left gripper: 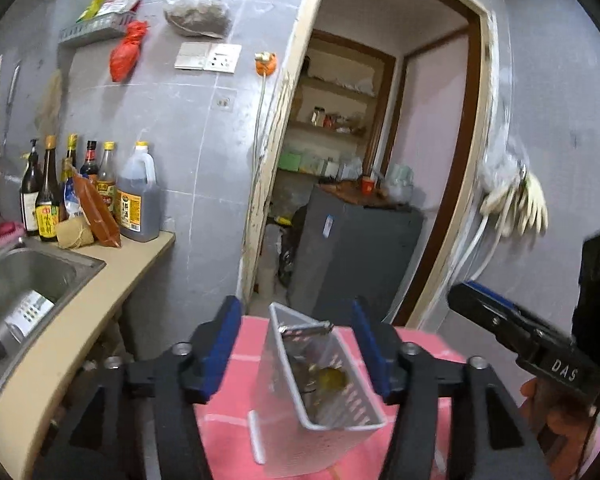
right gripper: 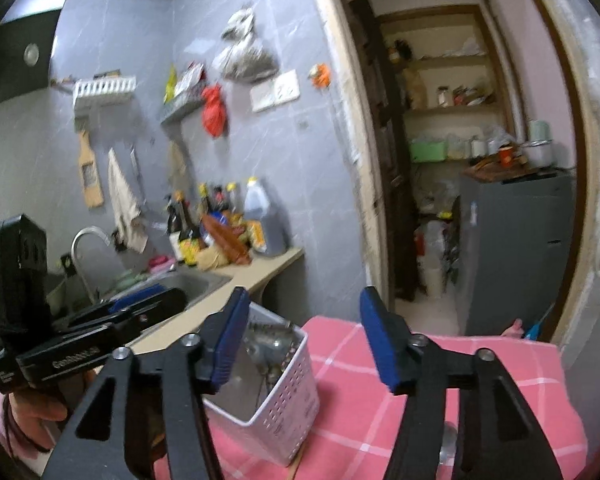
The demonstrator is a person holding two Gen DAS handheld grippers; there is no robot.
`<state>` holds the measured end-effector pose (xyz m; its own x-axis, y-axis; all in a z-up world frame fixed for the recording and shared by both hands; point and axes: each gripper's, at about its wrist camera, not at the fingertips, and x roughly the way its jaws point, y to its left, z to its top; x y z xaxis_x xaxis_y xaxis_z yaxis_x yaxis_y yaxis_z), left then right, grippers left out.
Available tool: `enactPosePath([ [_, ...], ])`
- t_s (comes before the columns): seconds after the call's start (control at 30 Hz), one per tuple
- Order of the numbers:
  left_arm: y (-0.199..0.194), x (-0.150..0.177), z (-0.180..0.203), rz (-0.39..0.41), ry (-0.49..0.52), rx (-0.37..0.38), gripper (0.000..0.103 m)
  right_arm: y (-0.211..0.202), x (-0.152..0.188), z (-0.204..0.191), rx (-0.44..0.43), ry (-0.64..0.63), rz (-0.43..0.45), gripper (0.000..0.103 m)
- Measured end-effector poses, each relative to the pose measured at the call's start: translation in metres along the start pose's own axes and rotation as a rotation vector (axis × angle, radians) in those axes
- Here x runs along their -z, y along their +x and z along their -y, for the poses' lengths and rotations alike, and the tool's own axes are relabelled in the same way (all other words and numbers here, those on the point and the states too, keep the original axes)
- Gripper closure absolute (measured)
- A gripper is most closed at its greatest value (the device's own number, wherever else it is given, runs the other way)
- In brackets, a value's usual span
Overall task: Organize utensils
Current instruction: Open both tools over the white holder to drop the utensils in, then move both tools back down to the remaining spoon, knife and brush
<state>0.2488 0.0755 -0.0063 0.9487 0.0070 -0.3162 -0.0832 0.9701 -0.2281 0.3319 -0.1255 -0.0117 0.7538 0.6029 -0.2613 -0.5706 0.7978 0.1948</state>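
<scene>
A white perforated utensil basket stands on a pink checked cloth. It holds several metal utensils. My left gripper is open and empty, its blue pads on either side of the basket and above it. The right gripper's body shows at the right of the left wrist view. In the right wrist view the same basket sits low and left, with metal utensils inside. My right gripper is open and empty, its left pad over the basket's near rim. The left gripper's body is at left.
A beige counter with a steel sink runs along the left. Sauce bottles stand at its far end. A doorway opens ahead onto a grey cabinet and shelves. Gloves hang on the right wall.
</scene>
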Motion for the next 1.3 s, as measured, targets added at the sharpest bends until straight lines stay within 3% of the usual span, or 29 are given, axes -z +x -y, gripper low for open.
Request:
enactPosePath([
  [0.07, -0.005, -0.003, 0.005, 0.02, -0.01, 0.006, 0.03, -0.017, -0.006, 0.008, 0.032, 0.022, 0.041, 0.021],
  [0.1, -0.011, -0.003, 0.011, 0.04, -0.011, 0.006, 0.017, -0.027, -0.008, 0.012, 0.047, 0.029, 0.063, 0.011],
  [0.13, -0.014, -0.003, 0.014, 0.052, -0.011, 0.003, 0.008, -0.036, -0.011, 0.016, 0.065, 0.031, 0.084, 0.008],
  [0.2, -0.021, -0.001, 0.025, 0.078, -0.012, 0.004, 0.001, -0.051, -0.014, 0.023, 0.093, 0.035, 0.109, 0.001],
  [0.33, -0.025, 0.006, 0.045, 0.085, -0.008, 0.016, 0.0, -0.085, -0.013, 0.044, 0.155, 0.03, 0.137, 0.001],
  [0.47, -0.022, 0.018, 0.067, 0.061, 0.011, 0.035, 0.0, -0.106, -0.01, 0.068, 0.196, 0.033, 0.109, 0.001],
  [0.77, -0.004, 0.047, 0.12, -0.039, 0.087, 0.093, 0.0, -0.126, 0.019, 0.128, 0.224, 0.099, -0.039, 0.001],
  [1.13, 0.048, 0.078, 0.158, -0.177, 0.139, 0.101, 0.0, -0.119, 0.062, 0.189, 0.256, 0.209, -0.195, 0.001],
  [1.23, 0.063, 0.086, 0.161, -0.227, 0.139, 0.097, 0.0, -0.108, 0.075, 0.202, 0.233, 0.246, -0.247, 0.011],
  [1.3, 0.076, 0.092, 0.16, -0.264, 0.122, 0.094, 0.001, -0.098, 0.081, 0.208, 0.223, 0.261, -0.28, 0.025],
])
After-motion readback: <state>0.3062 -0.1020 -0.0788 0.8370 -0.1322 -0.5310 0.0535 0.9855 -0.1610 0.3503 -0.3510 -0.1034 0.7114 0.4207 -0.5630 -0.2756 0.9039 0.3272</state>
